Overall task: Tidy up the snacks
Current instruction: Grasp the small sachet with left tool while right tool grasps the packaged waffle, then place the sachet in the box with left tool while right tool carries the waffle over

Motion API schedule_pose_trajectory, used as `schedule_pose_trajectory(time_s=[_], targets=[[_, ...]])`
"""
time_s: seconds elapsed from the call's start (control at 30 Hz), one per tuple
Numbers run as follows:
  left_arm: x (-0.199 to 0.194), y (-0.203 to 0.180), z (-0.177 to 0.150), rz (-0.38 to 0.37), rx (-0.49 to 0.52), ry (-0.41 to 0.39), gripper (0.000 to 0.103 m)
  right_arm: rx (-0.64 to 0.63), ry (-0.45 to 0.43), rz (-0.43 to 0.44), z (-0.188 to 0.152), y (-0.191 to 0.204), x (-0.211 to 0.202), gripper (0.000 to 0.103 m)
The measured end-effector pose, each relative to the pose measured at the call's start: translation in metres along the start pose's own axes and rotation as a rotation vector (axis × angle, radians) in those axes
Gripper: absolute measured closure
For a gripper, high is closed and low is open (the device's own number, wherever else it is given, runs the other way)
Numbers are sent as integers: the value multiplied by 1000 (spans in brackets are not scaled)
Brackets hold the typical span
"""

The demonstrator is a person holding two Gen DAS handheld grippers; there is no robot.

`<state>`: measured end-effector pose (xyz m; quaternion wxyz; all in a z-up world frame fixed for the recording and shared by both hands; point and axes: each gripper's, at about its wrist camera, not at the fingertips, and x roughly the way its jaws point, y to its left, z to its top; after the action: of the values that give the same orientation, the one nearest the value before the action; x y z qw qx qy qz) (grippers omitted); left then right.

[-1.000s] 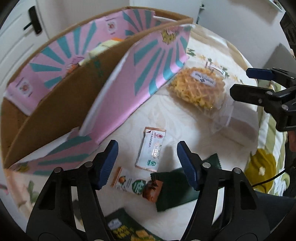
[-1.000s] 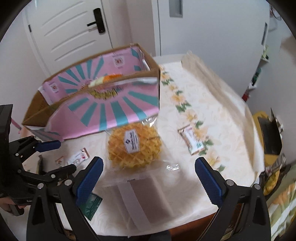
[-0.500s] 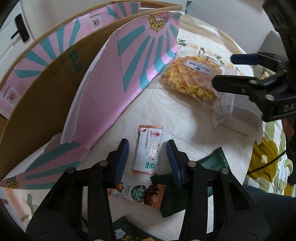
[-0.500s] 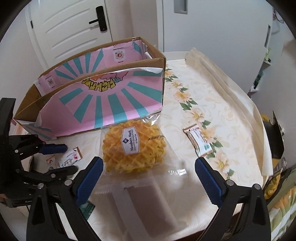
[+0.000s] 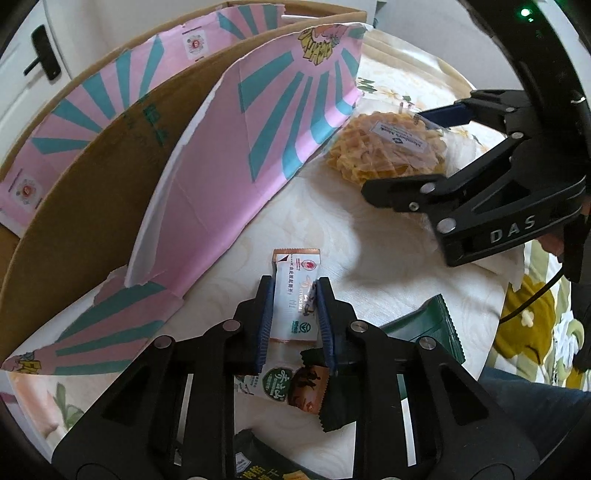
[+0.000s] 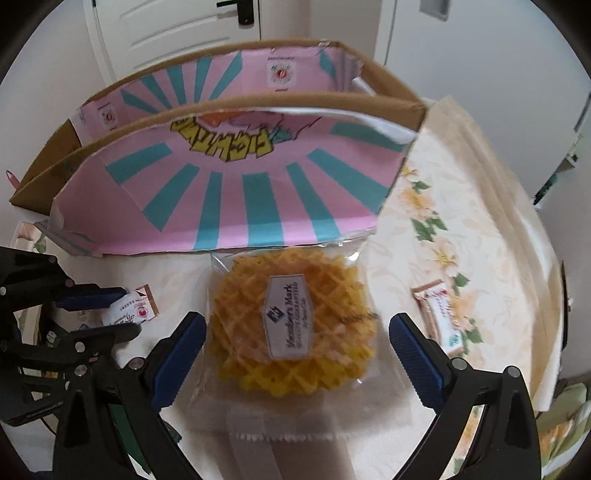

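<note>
My left gripper [image 5: 293, 291] is shut on a small white snack sachet [image 5: 295, 295] that lies on the tablecloth beside the pink and teal cardboard box [image 5: 229, 155]. The sachet [image 6: 129, 308] and left gripper [image 6: 118, 308] also show in the right wrist view. My right gripper [image 6: 297, 328] is open, its fingers on either side of a clear bag of yellow waffle crisps [image 6: 291, 325], just in front of the box [image 6: 251, 188]. The right gripper [image 5: 413, 155] reaches over the waffle bag [image 5: 388, 147] in the left wrist view.
A brown and green snack packet [image 5: 295, 384] and a dark green packet [image 5: 424, 332] lie under my left gripper. Another green bag [image 5: 266, 469] is at the bottom edge. A small wrapped bar [image 6: 439, 314] lies on the floral tablecloth [image 6: 461, 221] to the right. A white door [image 6: 166, 33] stands behind.
My left gripper has closed from wide open onto the white sachet. My right gripper has moved forward and lower, so its open fingers now straddle the waffle bag.
</note>
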<state>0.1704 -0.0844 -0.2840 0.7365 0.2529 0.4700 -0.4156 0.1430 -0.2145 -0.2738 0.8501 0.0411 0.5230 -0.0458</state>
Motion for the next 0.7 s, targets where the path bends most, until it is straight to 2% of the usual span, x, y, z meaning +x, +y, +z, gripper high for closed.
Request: schedule_pose_trajectory(time_s=[0.23, 0.3, 0.4, 0.7], targets=[[0, 5, 0, 3, -26, 3, 83, -32, 44, -21, -1, 8, 18, 6], [-2, 6, 0, 6, -30, 3, 83, -20, 42, -10, -2, 6, 17, 19], [-6, 6, 2, 8, -41, 1, 83, -6, 43, 0, -5, 3, 14, 25], [-37, 3, 9, 27, -100, -43, 83, 28, 40, 9, -7, -15, -1, 27]])
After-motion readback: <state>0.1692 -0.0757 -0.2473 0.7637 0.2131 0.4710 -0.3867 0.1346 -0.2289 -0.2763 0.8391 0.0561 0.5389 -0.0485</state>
